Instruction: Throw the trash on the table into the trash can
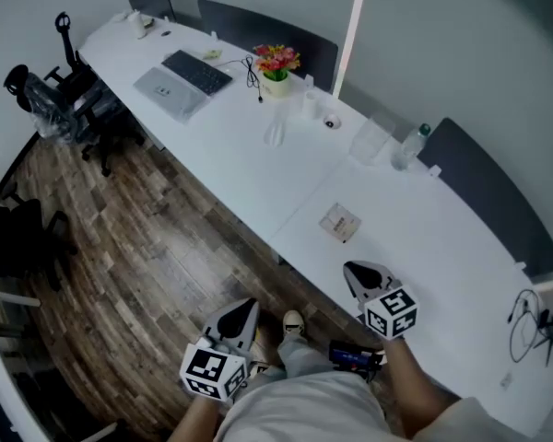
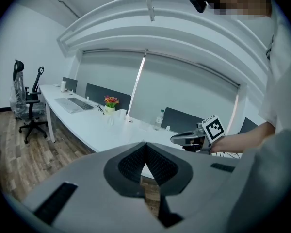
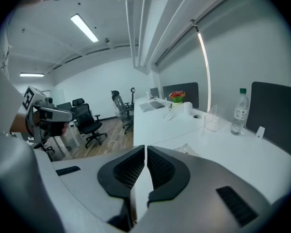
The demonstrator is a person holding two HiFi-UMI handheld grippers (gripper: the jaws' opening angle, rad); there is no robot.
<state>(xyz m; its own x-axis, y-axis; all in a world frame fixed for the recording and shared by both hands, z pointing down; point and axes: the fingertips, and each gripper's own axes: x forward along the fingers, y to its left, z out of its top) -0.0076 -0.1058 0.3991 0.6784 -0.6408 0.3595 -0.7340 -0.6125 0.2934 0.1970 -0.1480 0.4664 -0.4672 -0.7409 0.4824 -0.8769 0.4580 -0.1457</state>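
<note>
The table [image 1: 258, 168] is smooth and white with a soft sheen; the floor [image 1: 147, 265] is dark, grainy wood plank. The water bottle [image 1: 410, 145] is clear plastic. The left hand-held gripper [image 2: 145, 144] and right hand-held gripper [image 3: 145, 149] are matt grey plastic with ribbed black pads [image 3: 160, 166].

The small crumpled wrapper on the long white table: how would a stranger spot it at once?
Follow the long white table from the potted red flowers toward the near end. Just ahead of the right gripper lies the small crumpled wrapper, alone. It lies flat, unlike the upright clear plastic bottle behind it.
</note>
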